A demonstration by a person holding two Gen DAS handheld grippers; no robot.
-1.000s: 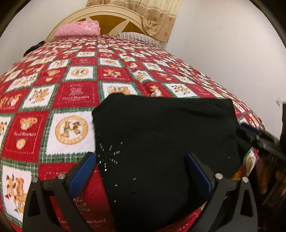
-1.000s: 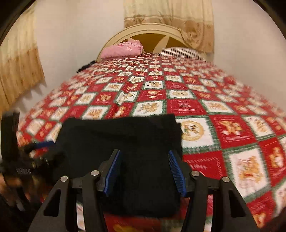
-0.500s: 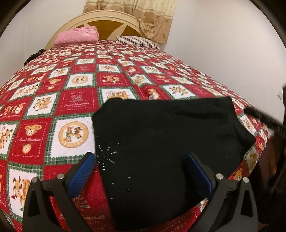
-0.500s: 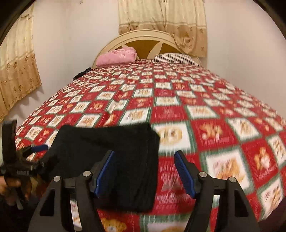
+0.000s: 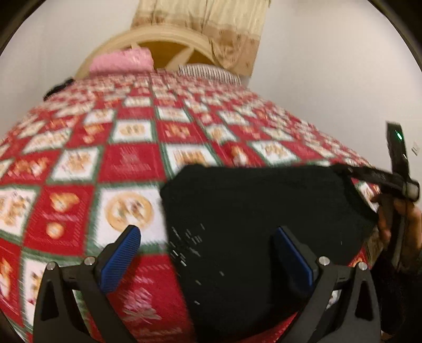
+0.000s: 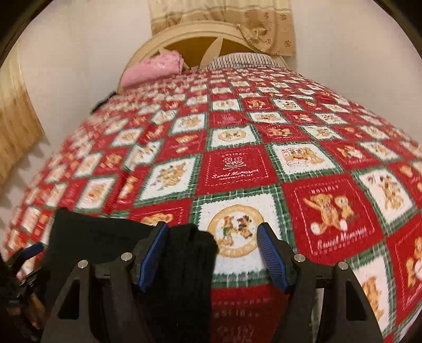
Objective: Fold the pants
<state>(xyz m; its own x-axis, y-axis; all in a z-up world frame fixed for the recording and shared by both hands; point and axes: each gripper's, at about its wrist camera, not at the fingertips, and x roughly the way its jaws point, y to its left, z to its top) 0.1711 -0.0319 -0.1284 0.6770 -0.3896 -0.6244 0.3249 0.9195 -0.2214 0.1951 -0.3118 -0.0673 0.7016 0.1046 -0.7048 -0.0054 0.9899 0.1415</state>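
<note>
One pair of black pants (image 5: 253, 224), folded into a compact block, is seen lying on a bed (image 6: 237, 168) near its foot edge. The bed is covered by one red, white and green patchwork quilt (image 5: 126, 161) printed with teddy bears and holiday lettering. Two pillows are counted at the far end: one pink pillow (image 6: 153, 67) and one striped pillow (image 6: 242, 59), both set against a cream arched headboard (image 6: 184, 34). Beige curtains (image 6: 221, 15) are seen on the wall behind.

No containers are shown in either view.

Two sets of tongs are shown, each with two blue-padded fingers. In the left wrist view, the left tongs (image 5: 205, 253) are held spread wide just above the pants' near left part; the left pad is over the quilt, the right pad over the black cloth, and nothing is pinched. This view is blurred. In the right wrist view, the right tongs (image 6: 213, 253) are also spread apart and grip nothing. The right corner of the pants is framed between the pads, beside the left one; whether it is touched cannot be told. The right pad is over a white quilt square with a round bear emblem. The person's right hand (image 5: 403, 224) is glimpsed at the left view's edge.
</note>
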